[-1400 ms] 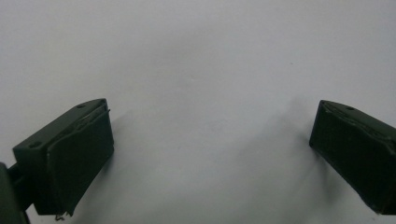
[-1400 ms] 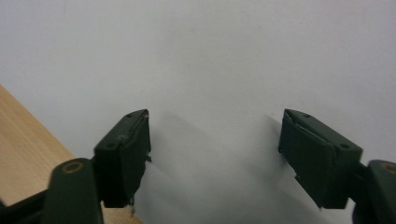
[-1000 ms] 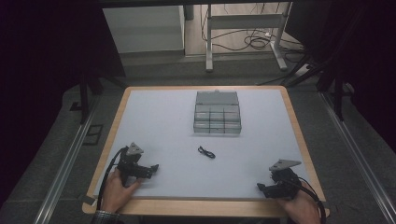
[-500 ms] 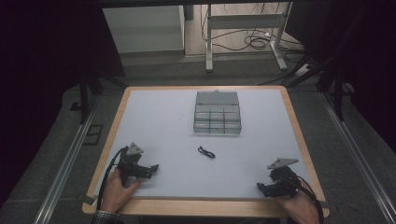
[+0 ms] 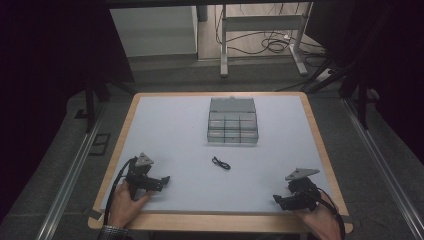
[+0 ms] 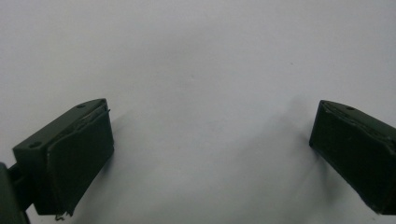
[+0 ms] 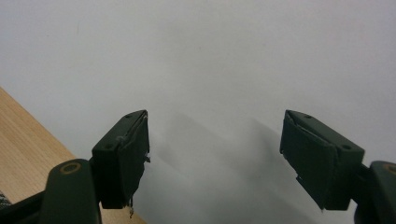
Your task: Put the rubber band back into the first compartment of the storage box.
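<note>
A small black cable piece [image 5: 220, 163] lies on the white mat [image 5: 175, 135], in front of a clear compartment box [image 5: 232, 127]. My left gripper [image 5: 162, 181] rests on the mat at the front left, held by a hand [image 5: 124, 202], jaws pointing right. Its jaws stand wide apart over bare mat, left gripper [image 6: 210, 154] open and holding nothing. My right gripper [image 5: 280, 201] lies near the front right edge, jaws pointing left. In the right gripper view the right gripper [image 7: 215, 154] is open over the mat with nothing between its fingers.
The wooden table rim [image 5: 225, 222] frames the mat, and a corner of it [image 7: 28, 154] shows beside my right jaw. Behind the table stand a white cabinet [image 5: 152, 30], a metal frame leg [image 5: 224, 45] and loose floor cables [image 5: 265, 45].
</note>
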The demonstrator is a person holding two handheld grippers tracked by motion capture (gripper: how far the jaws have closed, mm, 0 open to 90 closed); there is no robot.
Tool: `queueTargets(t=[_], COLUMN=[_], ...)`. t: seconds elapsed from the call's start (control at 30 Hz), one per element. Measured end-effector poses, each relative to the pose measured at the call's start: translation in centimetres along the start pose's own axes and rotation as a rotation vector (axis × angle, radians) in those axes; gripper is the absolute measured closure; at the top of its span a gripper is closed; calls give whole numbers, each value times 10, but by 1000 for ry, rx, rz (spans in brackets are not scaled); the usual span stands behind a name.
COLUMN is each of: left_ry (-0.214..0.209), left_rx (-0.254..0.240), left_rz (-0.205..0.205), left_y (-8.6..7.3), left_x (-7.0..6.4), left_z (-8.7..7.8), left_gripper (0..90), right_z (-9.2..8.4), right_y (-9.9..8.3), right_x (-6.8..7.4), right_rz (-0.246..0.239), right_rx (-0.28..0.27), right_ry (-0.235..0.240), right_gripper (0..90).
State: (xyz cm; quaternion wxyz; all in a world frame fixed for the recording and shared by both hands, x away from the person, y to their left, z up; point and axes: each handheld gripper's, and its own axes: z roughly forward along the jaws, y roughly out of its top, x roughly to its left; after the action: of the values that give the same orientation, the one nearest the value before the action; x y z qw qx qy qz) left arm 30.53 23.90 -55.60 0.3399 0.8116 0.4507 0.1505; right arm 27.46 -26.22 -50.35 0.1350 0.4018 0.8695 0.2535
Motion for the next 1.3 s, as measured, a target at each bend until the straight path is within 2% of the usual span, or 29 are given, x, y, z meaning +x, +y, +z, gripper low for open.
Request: queueTargets(t=[0.37, 0.67, 0.8, 1.03, 1.3], left_ry=[0, 0, 0, 0, 0], left_rx=[0, -1, -1, -1, -1], left_rz=[-1, 0, -1, 0, 0], left_y=[0, 0, 0, 0, 0], left_x=[0, 0, 0, 0, 0], left_z=[0, 0, 0, 0, 0], left_gripper=[0, 0, 0, 0, 0], right_z=[-1, -1, -1, 1, 3], right_y=[9, 13, 15, 23, 36], right_x=[4, 4, 4, 6, 9], right_rz=[-11, 4, 14, 2, 3], right_rx=[-11, -1, 5, 14, 17], right_ry=[27, 56, 55, 52, 50], right_gripper=[249, 250, 250, 250, 250])
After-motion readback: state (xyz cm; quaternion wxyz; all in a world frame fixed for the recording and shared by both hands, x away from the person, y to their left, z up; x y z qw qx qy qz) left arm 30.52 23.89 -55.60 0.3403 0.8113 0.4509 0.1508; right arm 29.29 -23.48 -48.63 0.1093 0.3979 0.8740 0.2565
